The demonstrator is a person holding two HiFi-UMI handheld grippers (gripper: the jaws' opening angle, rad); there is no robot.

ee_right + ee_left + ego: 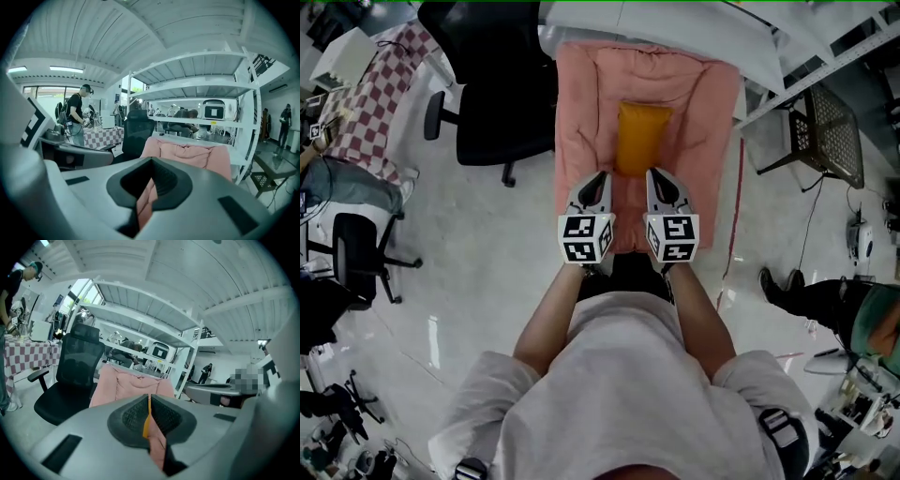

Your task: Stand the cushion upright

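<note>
Holds nothing: right gripper (653,174) clenched, left gripper (602,176) closed to a slit. Leaves orange cushion (643,138) flat on pink padded lounger (581,103), beyond the tips. Risks shoving it along unless reopened, or flopping back unpropped

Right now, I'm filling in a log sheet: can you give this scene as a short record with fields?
cushion: orange cushion, on the pink lounger
left hand-held gripper: shut on the orange cushion's edge; orange shows between its jaws
right hand-held gripper: shut by the cushion's other near corner; no orange seen between its jaws
nearby: black office chair, left of the lounger
</note>
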